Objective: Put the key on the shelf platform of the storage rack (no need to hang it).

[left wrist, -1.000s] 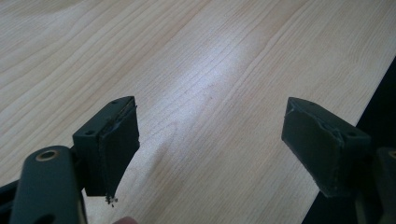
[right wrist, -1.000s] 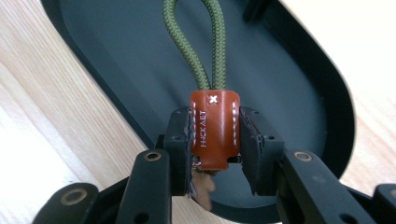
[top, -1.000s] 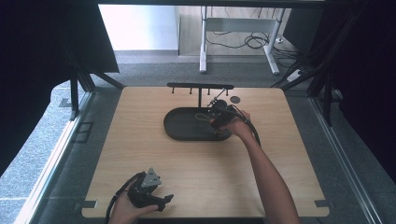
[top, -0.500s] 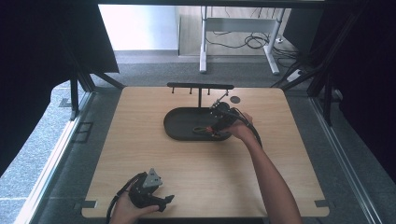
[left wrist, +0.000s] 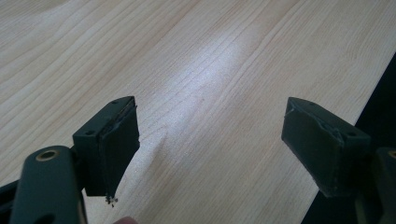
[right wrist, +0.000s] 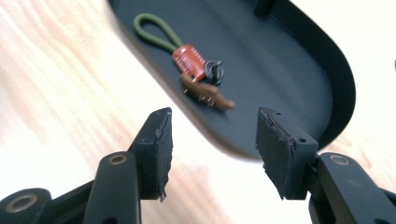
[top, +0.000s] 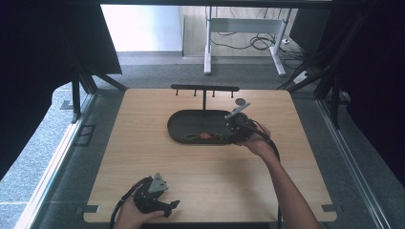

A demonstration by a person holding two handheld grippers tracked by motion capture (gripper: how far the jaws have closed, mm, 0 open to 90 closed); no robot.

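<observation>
Right gripper (right wrist: 211,154) with jaws just opening, nothing between them. Key bundle (right wrist: 191,70) lying in black tray (right wrist: 299,70), ahead toward twelve o'clock, long axis from ten to four. Left gripper (top: 162,206) spread wide, well apart, farther off.

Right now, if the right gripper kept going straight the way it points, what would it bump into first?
Probably the near rim of the black tray, just ahead of the right gripper. Its open jaws hold nothing. The keychain lies farther in, though depth is hard to judge.

orange keychain (right wrist: 190,59), green loop, lying in black tray (right wrist: 299,70)
</observation>
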